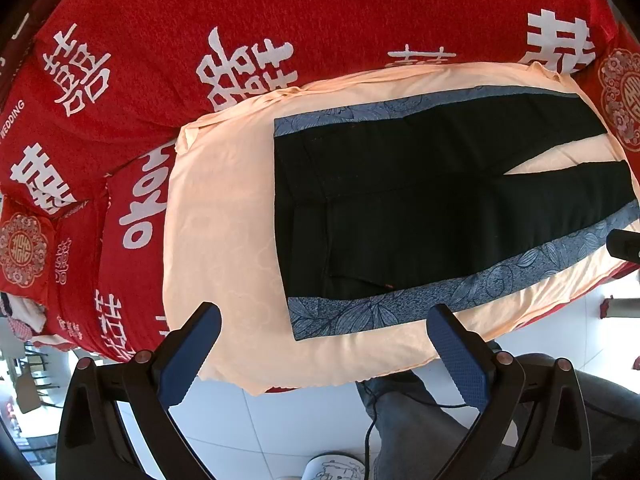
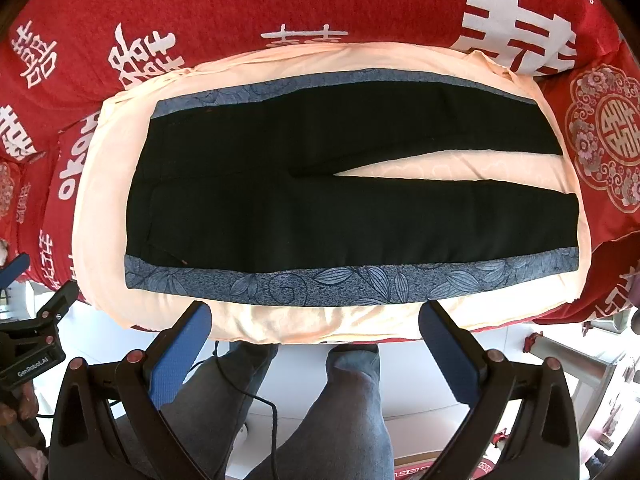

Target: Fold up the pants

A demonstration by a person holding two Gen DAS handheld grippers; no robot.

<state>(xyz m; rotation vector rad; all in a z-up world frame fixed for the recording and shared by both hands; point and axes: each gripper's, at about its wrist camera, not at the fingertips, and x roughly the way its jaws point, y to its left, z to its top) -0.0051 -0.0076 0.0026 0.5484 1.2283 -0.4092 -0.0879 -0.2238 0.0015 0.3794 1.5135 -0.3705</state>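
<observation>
Pants [image 2: 340,208]: black, with a blue leaf stripe [image 2: 352,280] down each outer side. They lie flat and open on the peach sheet [image 2: 280,326], waist to the left and leg ends to the right. The two legs are spread a little, so a thin wedge of sheet shows between them. Flat and smooth like this, they are ready for a first fold.

Sheet: spread over the red cover [image 2: 320,4] with white letters. It looks put there to give the pants a plain, clean place.

Left gripper [image 1: 324,344]: jaws wide apart, nothing between them. It hangs just off the near edge of the sheet, by the waist corner. That spot makes sense if it will take the waist end.

Right gripper [image 2: 316,332]: also wide, also empty. It hangs near the middle of the near stripe, not touching it.

Person: stands at the near edge of the sheet; legs in grey jeans [image 2: 344,412] show below both grippers, with a thin black cable [image 2: 256,396] over them.

Fold: not begun. Likely first step is laying one leg over the other.

Unclear: the far leg end sits at the blurry edge of the left view, so creases there may be missed.
</observation>
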